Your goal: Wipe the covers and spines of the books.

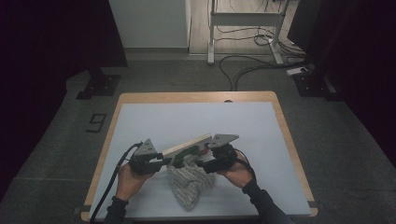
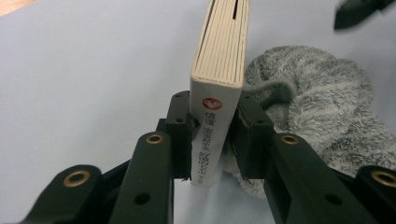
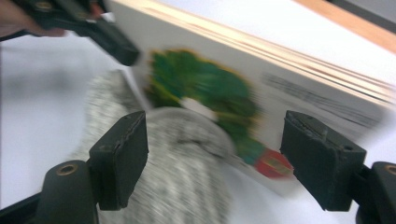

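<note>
Evidently the board book [image 2: 219,70] is stiff, light and smooth-faced, best held across its spine end; it stands tilted above the soft grey sock [image 1: 189,179] near the table's [image 1: 261,121] front. Left gripper [image 2: 215,128] clamps the spine. Right gripper [image 3: 212,154] stands open, holding nothing.

White-topped table [image 1: 140,121] with wooden rim stood on grey floor. Beyond the table: white cabinet [image 1: 149,23], metal desk frame [image 1: 245,21], loose cables [image 1: 247,65]. Black number marker [image 1: 96,122] lay left of the table.
</note>
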A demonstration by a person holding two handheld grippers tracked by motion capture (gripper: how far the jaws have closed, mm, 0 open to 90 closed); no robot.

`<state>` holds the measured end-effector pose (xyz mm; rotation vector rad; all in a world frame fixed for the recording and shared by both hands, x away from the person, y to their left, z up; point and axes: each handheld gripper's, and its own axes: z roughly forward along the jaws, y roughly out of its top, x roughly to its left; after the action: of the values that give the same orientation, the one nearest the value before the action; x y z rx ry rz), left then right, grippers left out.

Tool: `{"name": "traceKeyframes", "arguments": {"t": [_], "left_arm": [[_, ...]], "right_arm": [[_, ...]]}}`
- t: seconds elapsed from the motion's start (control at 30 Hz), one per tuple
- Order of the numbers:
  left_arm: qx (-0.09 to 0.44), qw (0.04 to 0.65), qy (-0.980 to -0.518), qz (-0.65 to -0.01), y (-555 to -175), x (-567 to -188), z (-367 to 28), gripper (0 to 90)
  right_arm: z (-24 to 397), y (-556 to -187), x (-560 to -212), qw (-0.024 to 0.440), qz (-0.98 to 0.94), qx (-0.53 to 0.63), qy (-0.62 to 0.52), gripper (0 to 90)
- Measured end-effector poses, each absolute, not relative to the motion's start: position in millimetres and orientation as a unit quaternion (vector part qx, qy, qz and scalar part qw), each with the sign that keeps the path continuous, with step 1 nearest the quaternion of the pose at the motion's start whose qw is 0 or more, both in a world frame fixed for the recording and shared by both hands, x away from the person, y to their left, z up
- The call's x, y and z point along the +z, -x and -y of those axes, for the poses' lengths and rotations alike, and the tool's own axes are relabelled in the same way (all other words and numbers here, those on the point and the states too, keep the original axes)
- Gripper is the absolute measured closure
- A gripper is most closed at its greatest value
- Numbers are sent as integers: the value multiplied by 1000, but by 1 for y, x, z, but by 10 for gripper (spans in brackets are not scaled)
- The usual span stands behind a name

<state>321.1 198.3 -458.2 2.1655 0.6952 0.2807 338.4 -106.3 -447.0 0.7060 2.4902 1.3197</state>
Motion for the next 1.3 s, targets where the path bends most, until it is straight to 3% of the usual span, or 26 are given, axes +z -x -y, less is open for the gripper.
{"name": "traceKeyframes", "arguments": {"t": [0.4,1.0,1.3], "left_arm": [[111,412,-861,-276,-321,-458,-198,701],[109,410,-863,-275,-321,-458,-198,699],[111,408,-863,-276,-321,-458,-198,698]], "right_arm": [[155,-353,-452,142,-835,441,-296,219],[106,-390,-464,99,-850,442,-270,195],[102,-391,-463,93,-849,447,-266,256]]}}
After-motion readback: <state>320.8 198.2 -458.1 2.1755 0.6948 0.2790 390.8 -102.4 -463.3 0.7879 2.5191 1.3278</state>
